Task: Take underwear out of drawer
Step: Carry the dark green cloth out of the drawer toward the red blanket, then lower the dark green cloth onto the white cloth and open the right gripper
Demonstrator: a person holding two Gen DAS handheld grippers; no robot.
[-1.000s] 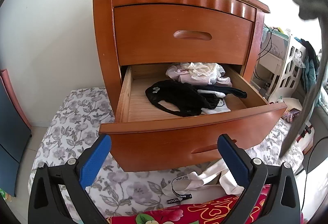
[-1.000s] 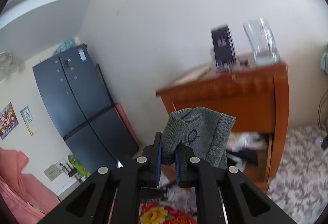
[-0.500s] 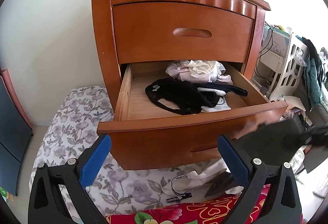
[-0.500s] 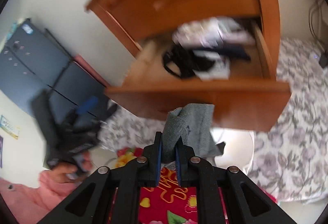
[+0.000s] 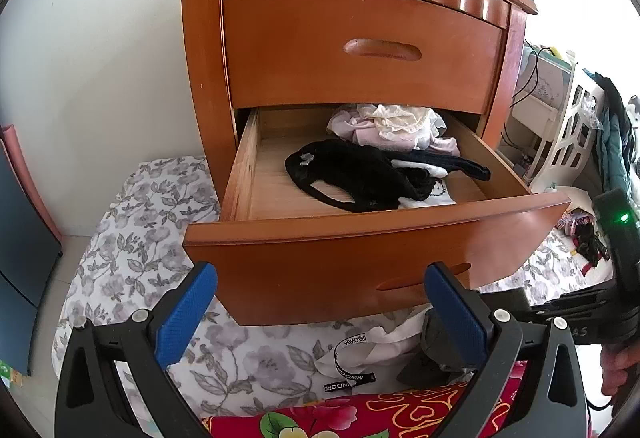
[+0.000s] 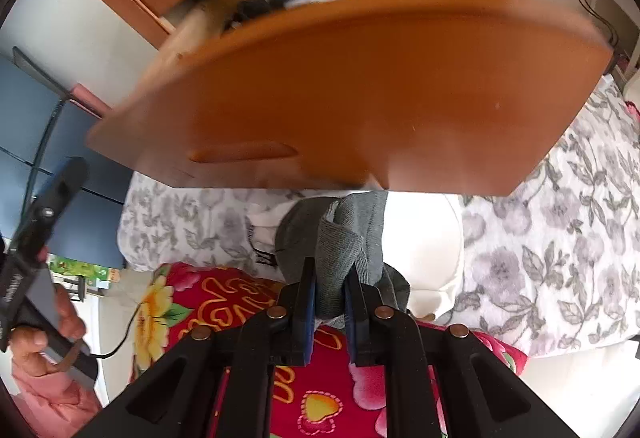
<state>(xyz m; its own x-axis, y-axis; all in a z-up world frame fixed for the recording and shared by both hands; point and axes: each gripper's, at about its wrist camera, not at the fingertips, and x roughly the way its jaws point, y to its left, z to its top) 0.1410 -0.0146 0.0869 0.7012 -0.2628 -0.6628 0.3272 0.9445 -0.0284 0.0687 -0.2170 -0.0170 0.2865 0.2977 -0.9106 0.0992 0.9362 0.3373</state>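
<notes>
Floral bedding [image 6: 560, 270] lies under grey underwear [image 6: 336, 250] seemingly pinched in right claw [image 6: 330, 302]; left claw [image 5: 320, 314] released.

— What do you have around the cabinet?

— I see a white cloth with grey flowers [image 5: 132, 238] spread on the floor, running left and right. Nearest me lies a red blanket with yellow hearts and flowers [image 6: 320, 390].

— Anything farther off?

— On my far right, a white slatted plastic rack [image 5: 568, 141] beside a white wall [image 5: 100, 37]. Left, a dark blue panel [image 6: 60, 157].
</notes>
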